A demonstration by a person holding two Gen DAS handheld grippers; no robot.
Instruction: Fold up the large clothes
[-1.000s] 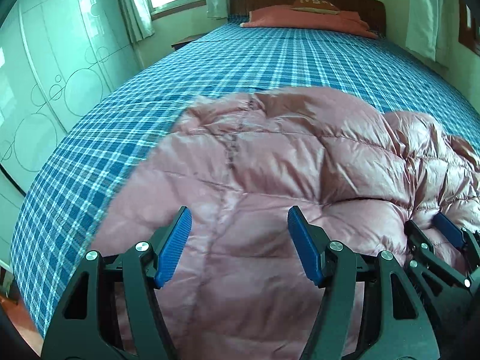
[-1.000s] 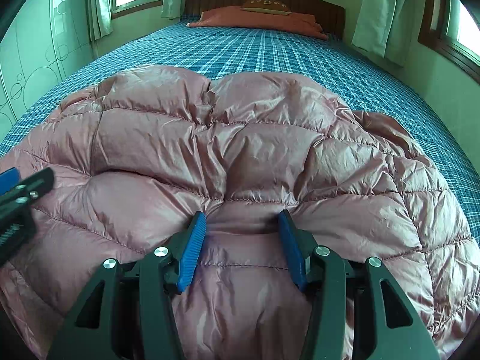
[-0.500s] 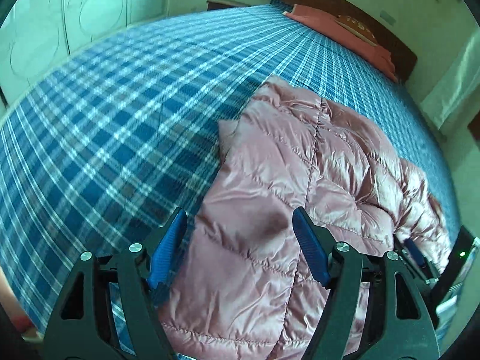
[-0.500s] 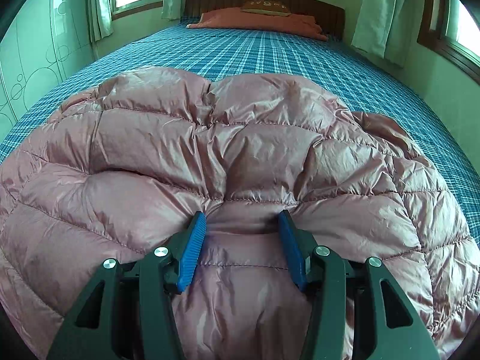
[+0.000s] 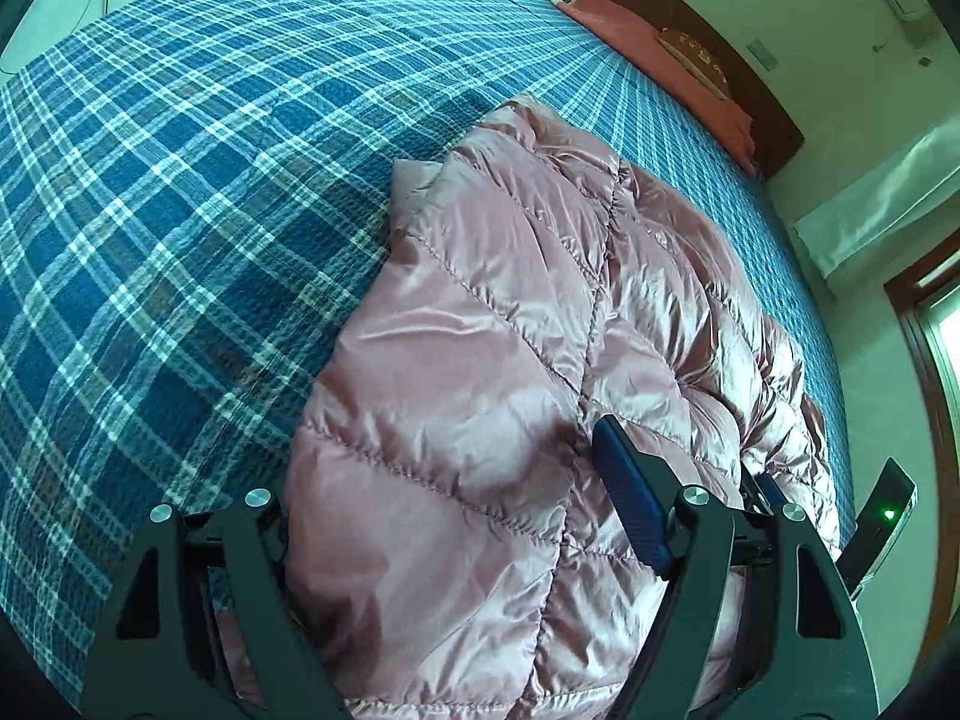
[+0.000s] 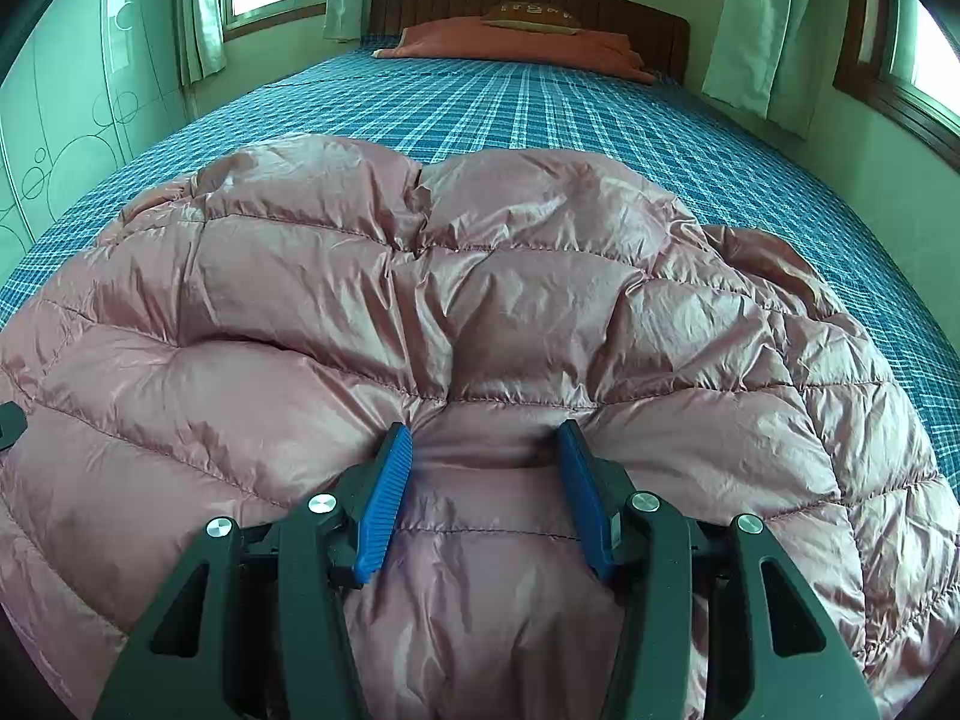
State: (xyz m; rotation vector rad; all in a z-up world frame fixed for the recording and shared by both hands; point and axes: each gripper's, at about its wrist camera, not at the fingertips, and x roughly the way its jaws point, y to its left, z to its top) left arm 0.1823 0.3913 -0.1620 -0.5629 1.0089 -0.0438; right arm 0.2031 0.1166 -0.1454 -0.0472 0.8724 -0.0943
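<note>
Shiny pink nylon, puffy down: the jacket (image 5: 516, 396) lies on the plaid bed (image 5: 180, 192), and the left gripper (image 5: 456, 516) straddles its side edge, jaws wide apart. Right view: right gripper (image 6: 486, 492) sits apart too, pressing into the jacket. Probably light, squishy, slippery, so I'd pinch a stitched seam.

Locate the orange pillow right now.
The orange pillow lies at the far head of the bed, against the dark headboard, top centre in the right wrist view, well beyond the pink down jacket.
</note>
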